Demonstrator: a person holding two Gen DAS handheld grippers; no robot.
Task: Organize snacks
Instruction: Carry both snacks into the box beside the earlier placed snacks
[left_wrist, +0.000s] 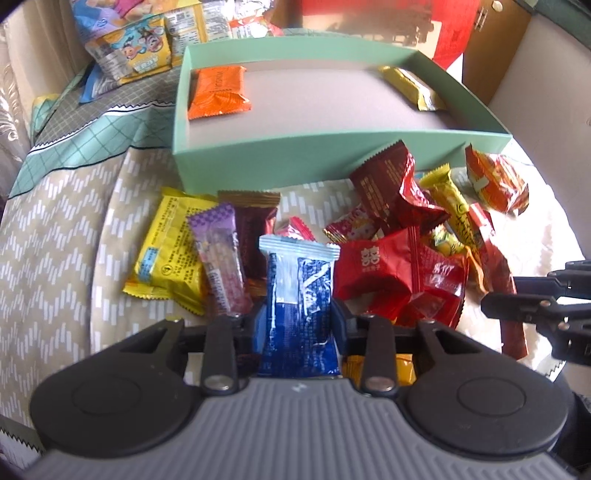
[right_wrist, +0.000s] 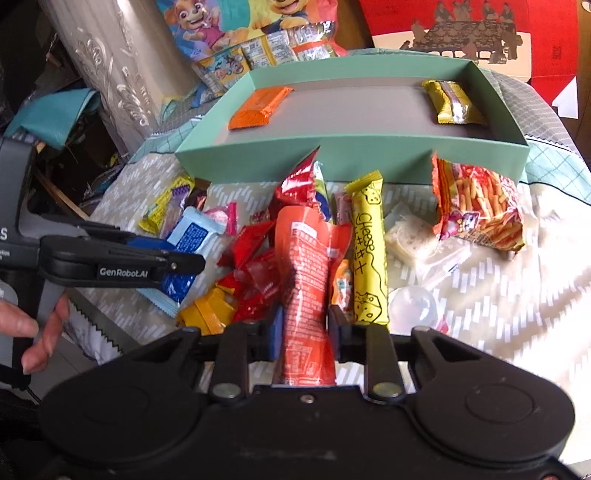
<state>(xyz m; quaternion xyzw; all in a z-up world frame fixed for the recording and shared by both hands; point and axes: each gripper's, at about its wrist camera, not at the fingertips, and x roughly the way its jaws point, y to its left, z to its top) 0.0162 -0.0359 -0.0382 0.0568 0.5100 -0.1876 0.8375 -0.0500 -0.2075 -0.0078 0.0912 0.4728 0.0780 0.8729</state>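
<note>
My left gripper (left_wrist: 297, 317) is shut on a blue snack packet (left_wrist: 297, 295), held over the snack pile; it also shows in the right wrist view (right_wrist: 177, 273), as does the packet (right_wrist: 194, 236). My right gripper (right_wrist: 304, 328) is shut on an orange-red snack packet (right_wrist: 308, 280); it appears at the right edge of the left wrist view (left_wrist: 491, 302). A mint green box (left_wrist: 332, 162) (right_wrist: 347, 162) lies beyond the pile. It holds an orange packet (left_wrist: 218, 92) (right_wrist: 258, 107) at left and a gold packet (left_wrist: 412, 86) (right_wrist: 452, 101) at right.
Loose snacks lie on the patterned cloth: a yellow packet (left_wrist: 170, 251), a purple stick (left_wrist: 219, 254), red packets (left_wrist: 384, 273), a yellow cheese stick (right_wrist: 369, 254), a fries bag (right_wrist: 476, 206). Cartoon snack bags (left_wrist: 129, 40) and a red carton (right_wrist: 480, 33) stand behind the box.
</note>
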